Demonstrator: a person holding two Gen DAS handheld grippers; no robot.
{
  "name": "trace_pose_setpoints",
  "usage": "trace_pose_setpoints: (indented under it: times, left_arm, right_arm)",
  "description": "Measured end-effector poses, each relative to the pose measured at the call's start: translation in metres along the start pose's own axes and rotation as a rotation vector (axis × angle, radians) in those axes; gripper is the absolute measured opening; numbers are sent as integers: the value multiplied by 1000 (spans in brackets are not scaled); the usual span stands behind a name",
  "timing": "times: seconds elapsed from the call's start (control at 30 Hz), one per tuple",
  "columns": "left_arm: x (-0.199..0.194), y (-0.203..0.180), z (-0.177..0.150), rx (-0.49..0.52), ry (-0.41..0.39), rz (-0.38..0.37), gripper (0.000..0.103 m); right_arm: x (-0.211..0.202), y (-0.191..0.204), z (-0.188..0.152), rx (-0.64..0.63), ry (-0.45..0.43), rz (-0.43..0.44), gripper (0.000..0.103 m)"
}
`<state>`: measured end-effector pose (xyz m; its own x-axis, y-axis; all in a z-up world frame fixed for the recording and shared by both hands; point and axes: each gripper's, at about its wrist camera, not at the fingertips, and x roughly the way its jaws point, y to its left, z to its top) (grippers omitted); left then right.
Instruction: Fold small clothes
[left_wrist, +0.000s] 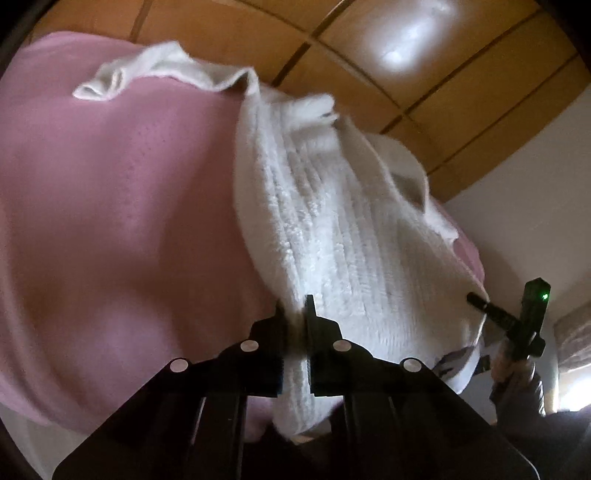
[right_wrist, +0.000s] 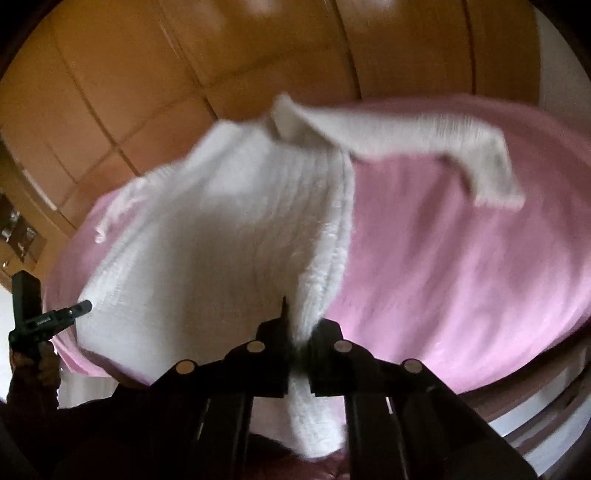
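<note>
A wide pink knitted cloth surface (left_wrist: 122, 206), apparently a bed cover, fills most of both wrist views, and behind it a glossy orange-brown panelled wooden wall (right_wrist: 129, 92) is seen. On the pink surface a white ribbed, fluffy knitted garment (left_wrist: 332, 229), seemingly a small sweater, is spread lengthwise, with one long sleeve (right_wrist: 406, 144) stretched out sideways across the pink cloth in the right wrist view. The garment's near hem is drawn up off the surface toward both cameras, while its far end lies on the cloth.

The black two-finger left gripper (left_wrist: 295, 325) is closed on one corner of that near hem, a fold of white fabric being pinched between its jaws. The black right gripper (right_wrist: 297, 332) is likewise closed on the opposite corner, with white knit bunched between its jaws and hanging below them. Each gripper is also visible at the edge of the other's view, held in a hand at the garment's side.

As a judgement, the folding is at an early stage: the hem has been gripped at both corners, but no completed fold is visible, and the outstretched sleeve is not yet tucked in. The body remains to be doubled over and flattened. Whether further clothes await cannot be told.
</note>
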<state>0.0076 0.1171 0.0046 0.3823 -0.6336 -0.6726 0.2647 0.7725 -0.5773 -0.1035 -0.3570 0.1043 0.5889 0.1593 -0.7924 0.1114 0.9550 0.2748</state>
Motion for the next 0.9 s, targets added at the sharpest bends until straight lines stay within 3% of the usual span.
trace_pose_setpoints:
  times: [0.13,0.23,0.27,0.3,0.33,0.37,0.5,0.67,0.73,0.83,0.9]
  left_arm:
    - [1,1,-12,19,43,29,8]
    - [9,6,-3,-23,37,70,12]
    - [6,10,2,-40,17,76,26]
    - [1,16,10,-64,-14,93,37]
    - [-4,23,18,-90,-50,122,55]
    - [-13,34,30,-126,-105,167,58]
    - [-31,73,73,-250,-221,276,58]
    - [-39,120,124,-387,-322,381,58]
    - [-37,124,138,-362,-324,449,59]
    - [-25,107,155,-234,-322,566,85]
    - [-10,91,162,-107,-328,680,86]
  right_arm:
    - [23,-11,-13,-37,99,-129,6]
    - [37,-16,-17,-6,131,-146,13]
    - [36,-15,-15,-6,119,-154,19]
    - [34,-14,-13,-6,95,-170,43]
    - [29,-12,-9,4,57,-174,56]
    - [27,-11,-5,12,33,-168,56]
    - [30,13,11,9,-29,-96,66]
    - [65,63,22,-33,4,18,67]
    - [80,82,24,-47,30,46,67]
    - [104,102,25,-47,64,81,67]
    - [116,109,25,-43,79,92,67]
